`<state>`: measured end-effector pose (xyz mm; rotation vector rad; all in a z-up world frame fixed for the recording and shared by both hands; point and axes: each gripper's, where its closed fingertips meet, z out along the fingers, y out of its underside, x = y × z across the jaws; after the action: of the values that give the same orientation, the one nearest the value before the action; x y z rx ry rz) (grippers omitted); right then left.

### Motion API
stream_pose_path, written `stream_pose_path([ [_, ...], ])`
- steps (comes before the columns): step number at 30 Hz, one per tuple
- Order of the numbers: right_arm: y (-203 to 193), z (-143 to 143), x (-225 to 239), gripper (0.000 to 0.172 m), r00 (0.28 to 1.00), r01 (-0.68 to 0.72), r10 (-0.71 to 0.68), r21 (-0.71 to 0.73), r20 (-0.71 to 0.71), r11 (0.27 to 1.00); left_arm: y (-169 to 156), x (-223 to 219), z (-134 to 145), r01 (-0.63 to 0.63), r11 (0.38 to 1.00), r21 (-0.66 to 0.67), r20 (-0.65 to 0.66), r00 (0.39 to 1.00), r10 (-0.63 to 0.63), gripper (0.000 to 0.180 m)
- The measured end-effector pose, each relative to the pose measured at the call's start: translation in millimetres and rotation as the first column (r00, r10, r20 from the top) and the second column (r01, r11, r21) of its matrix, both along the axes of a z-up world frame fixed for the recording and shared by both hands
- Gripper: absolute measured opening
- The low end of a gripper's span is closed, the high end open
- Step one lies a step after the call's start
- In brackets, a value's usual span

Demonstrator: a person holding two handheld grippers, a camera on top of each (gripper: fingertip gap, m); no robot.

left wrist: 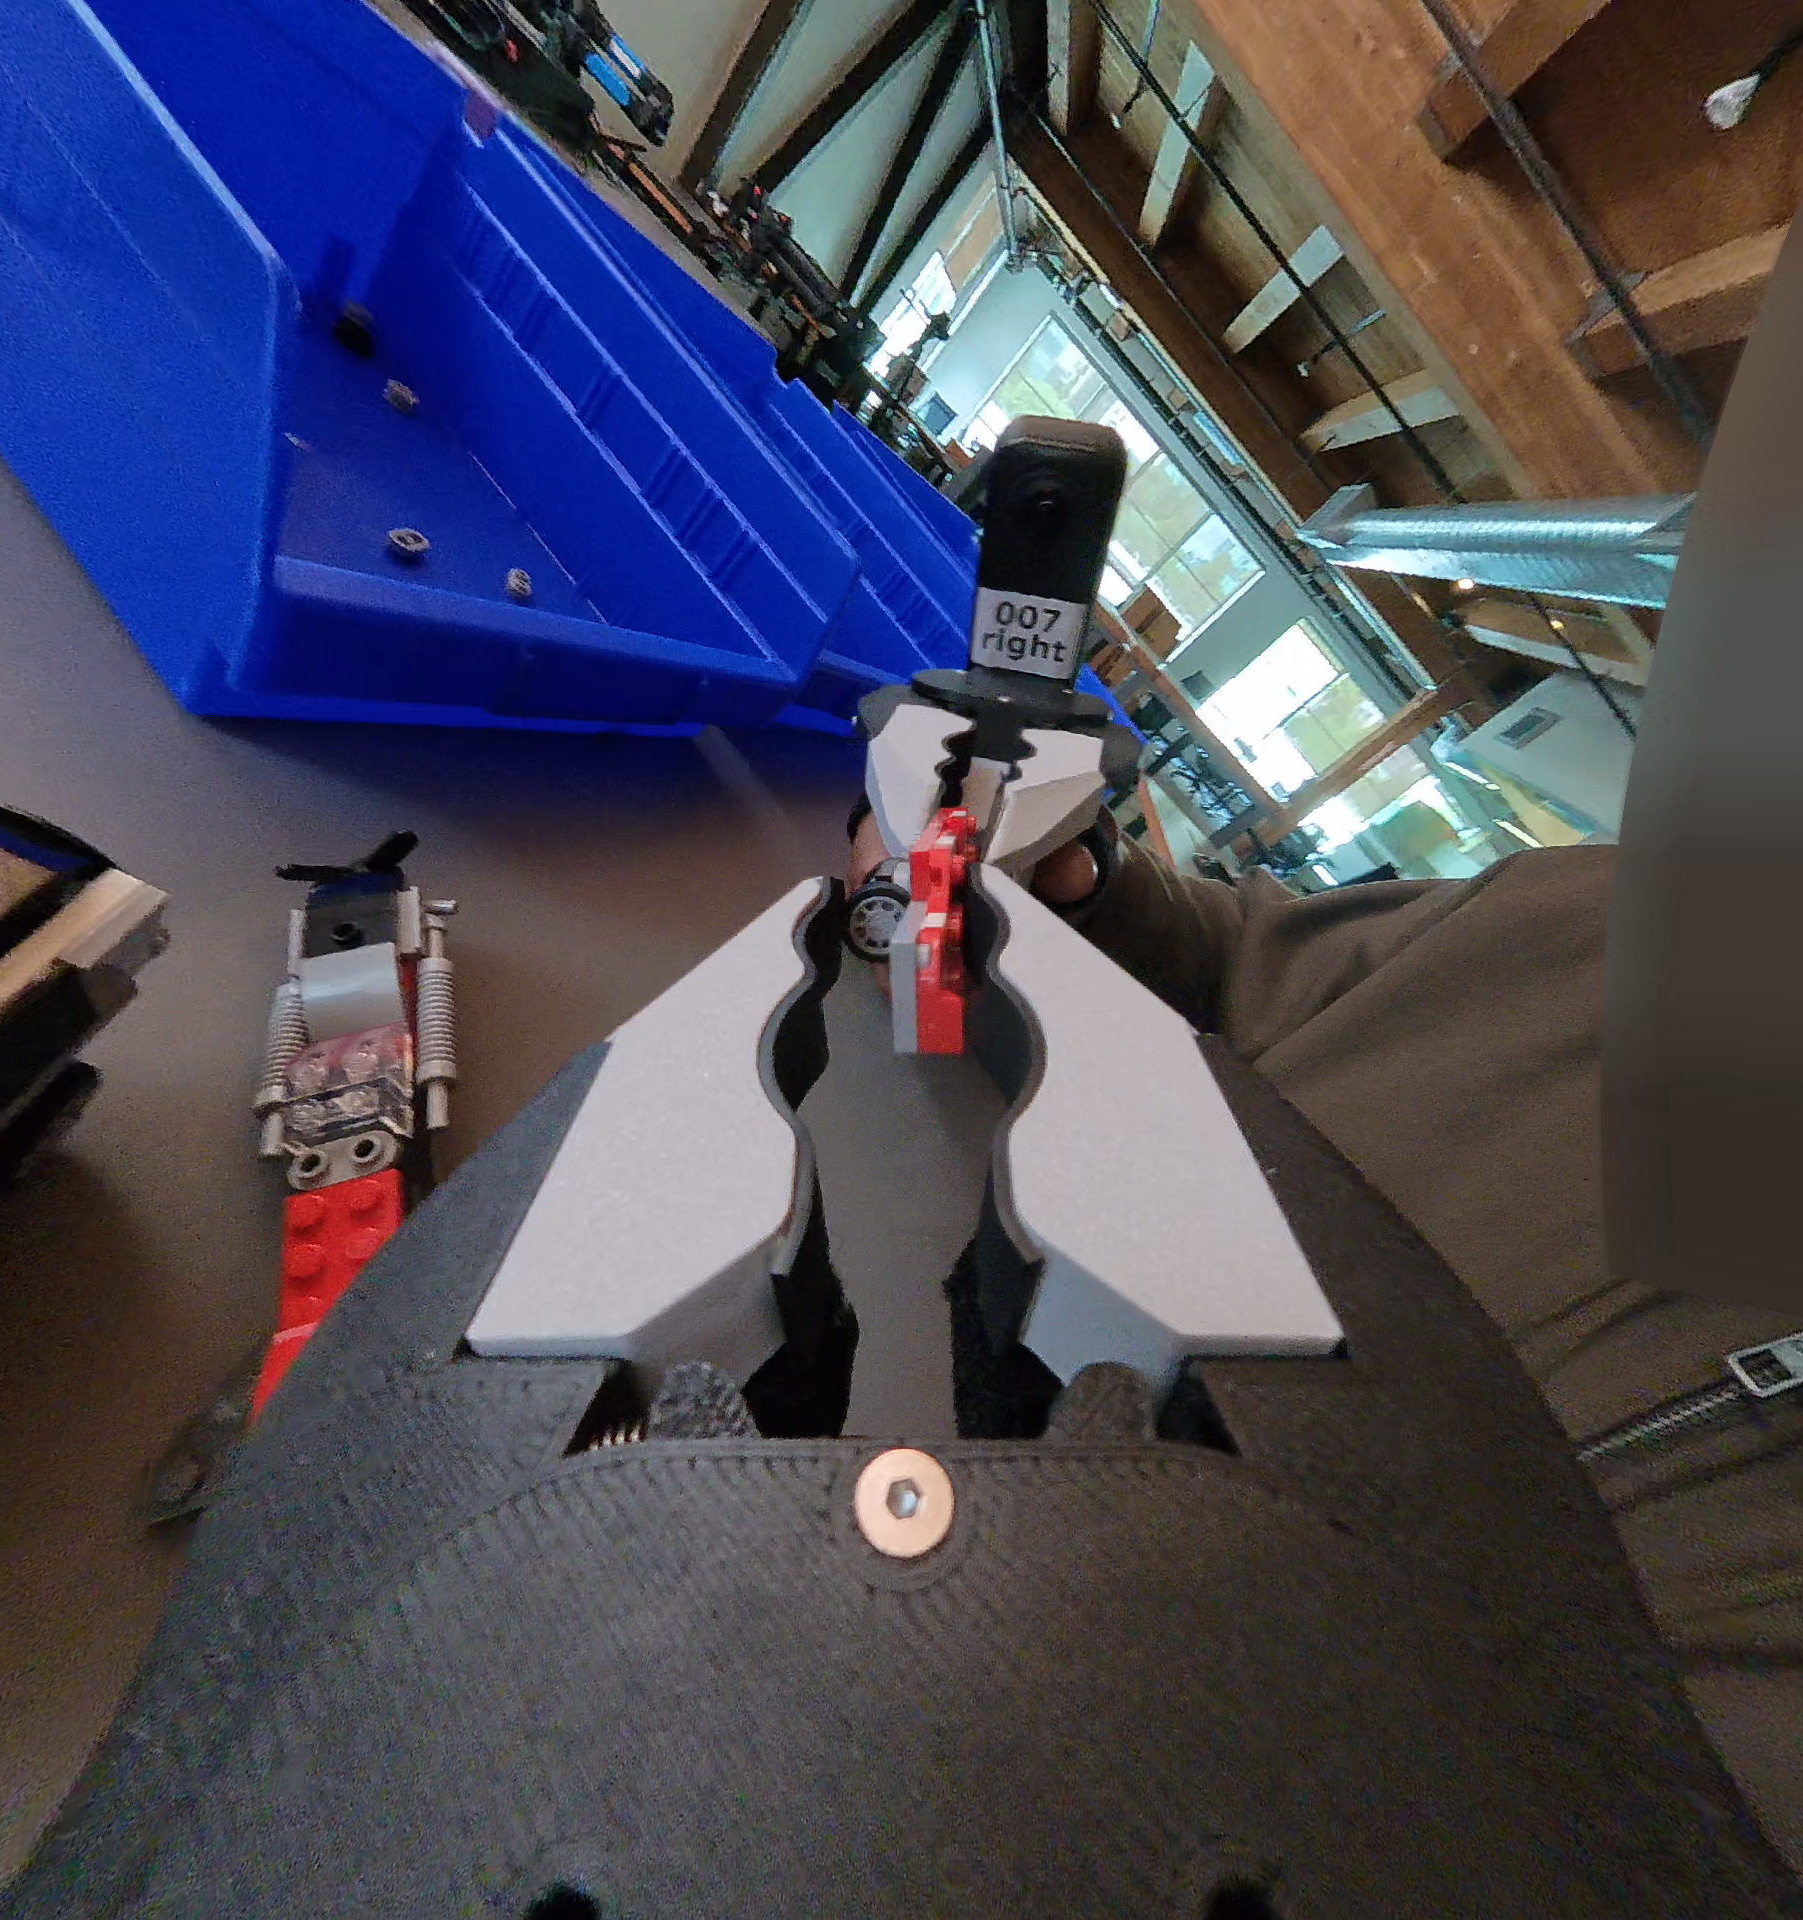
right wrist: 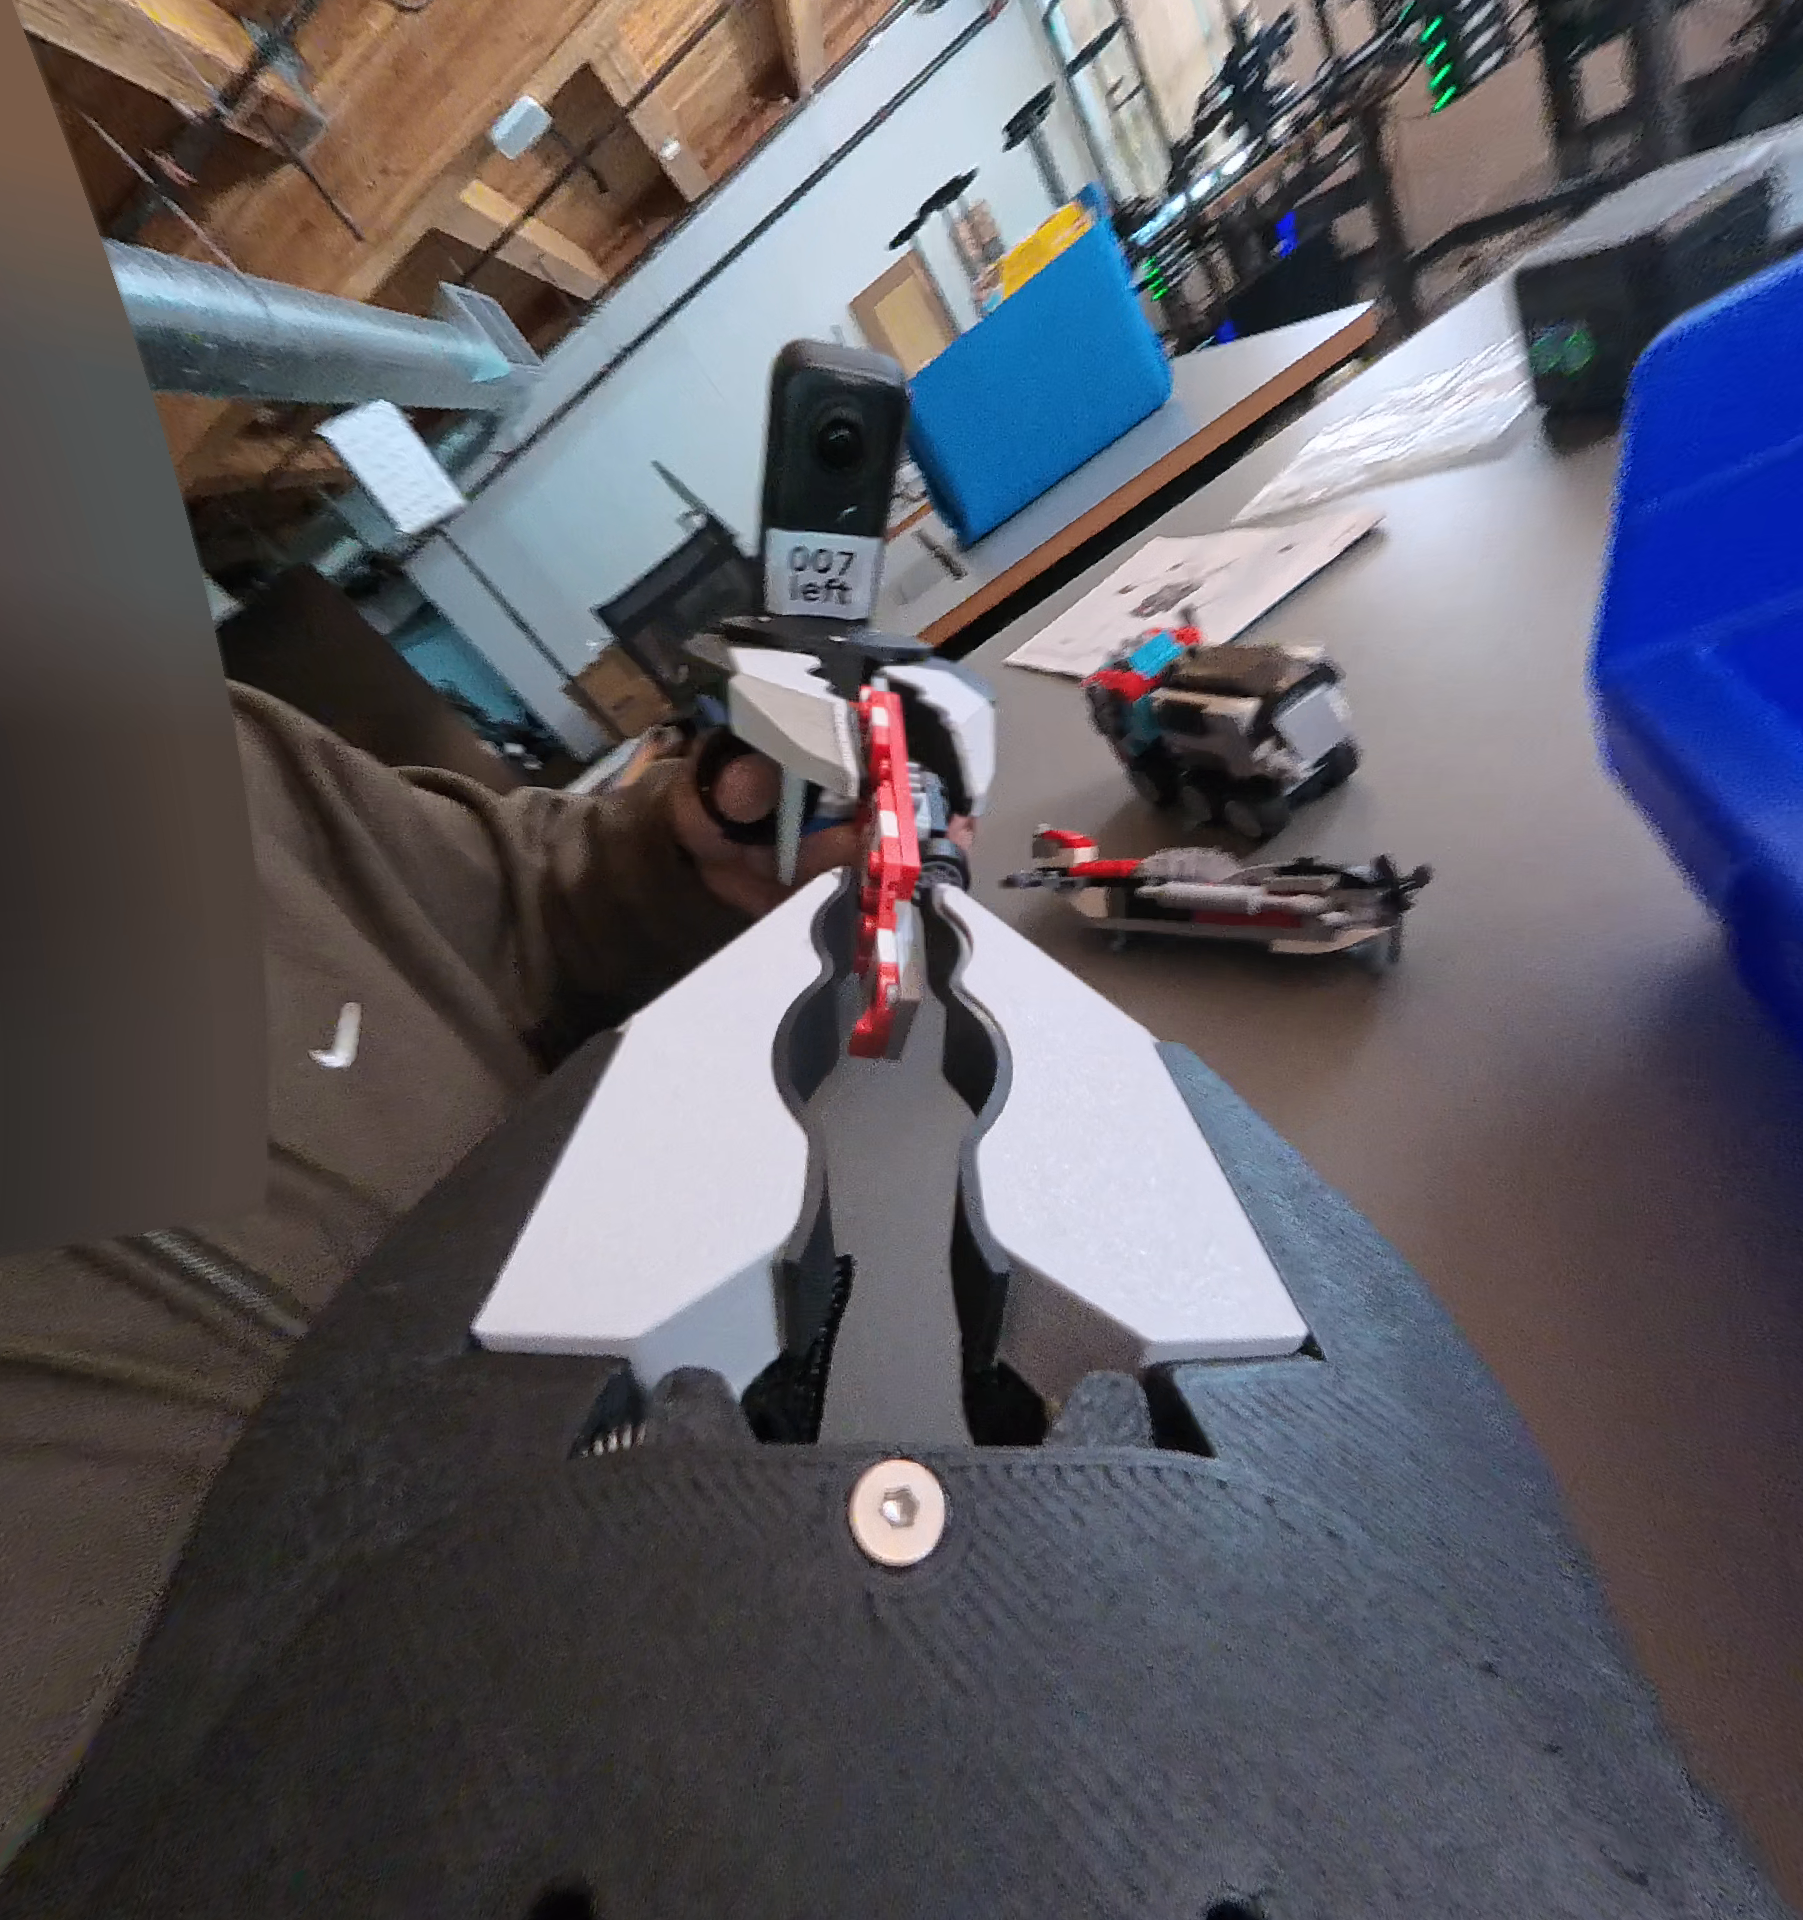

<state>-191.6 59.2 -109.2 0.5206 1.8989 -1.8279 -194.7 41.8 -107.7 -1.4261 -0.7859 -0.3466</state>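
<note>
Your left gripper (left wrist: 902, 935) and right gripper (right wrist: 892, 940) both have their fingers nearly closed on one red-and-grey brick assembly with a small wheel (left wrist: 928, 940), held above the dark worktop (left wrist: 564, 831). I judge that uneven pulling could snap it apart.

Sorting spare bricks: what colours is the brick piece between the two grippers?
Red with white and grey, plus a small wheel; the brick piece shows best in the left wrist view.
</note>
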Motion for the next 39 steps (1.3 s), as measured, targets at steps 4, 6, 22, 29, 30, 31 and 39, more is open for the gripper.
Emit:
stream_pose_path([
  [4, 9, 4, -23, 0.032, 0.950, 0.183, -0.169, 0.028, -0.263, 0.983, -11, -12, 4, -0.109, 0.992, -0.058, -0.110, 0.989, 0.102, 0.008],
  [6, 14, 8, -29, 0.034, 0.869, 0.264, -0.230, 0.019, -0.439, 0.964, -15, -16, 1, -0.158, 0.980, -0.117, -0.161, 0.977, 0.138, 0.008],
  [22, -19, -4, -14, 0.033, 0.058, 0.555, -0.076, -0.031, -0.995, 0.831, -12, -11, 12, -0.366, 0.916, -0.164, -0.365, 0.885, 0.289, 0.008],
  [29, -25, -7, -14, 0.032, -0.064, 0.581, -0.022, -0.055, -0.998, 0.812, -12, -10, 11, -0.390, 0.903, -0.178, -0.391, 0.871, 0.298, 0.008],
  [30, -26, -7, -14, 0.032, -0.070, 0.584, -0.019, -0.056, -0.997, 0.810, -11, -9, 10, -0.386, 0.905, -0.180, -0.388, 0.873, 0.295, 0.008],
  [31, -26, -8, -14, 0.032, -0.070, 0.587, -0.016, -0.054, -0.997, 0.808, -10, -9, 9, -0.383, 0.906, -0.183, -0.385, 0.875, 0.292, 0.008],
  [39, -27, -13, -15, 0.025, -0.048, 0.591, 0.007, -0.023, -0.999, 0.806, -6, -8, 3, -0.371, 0.908, -0.195, -0.375, 0.884, 0.280, 0.008],
])
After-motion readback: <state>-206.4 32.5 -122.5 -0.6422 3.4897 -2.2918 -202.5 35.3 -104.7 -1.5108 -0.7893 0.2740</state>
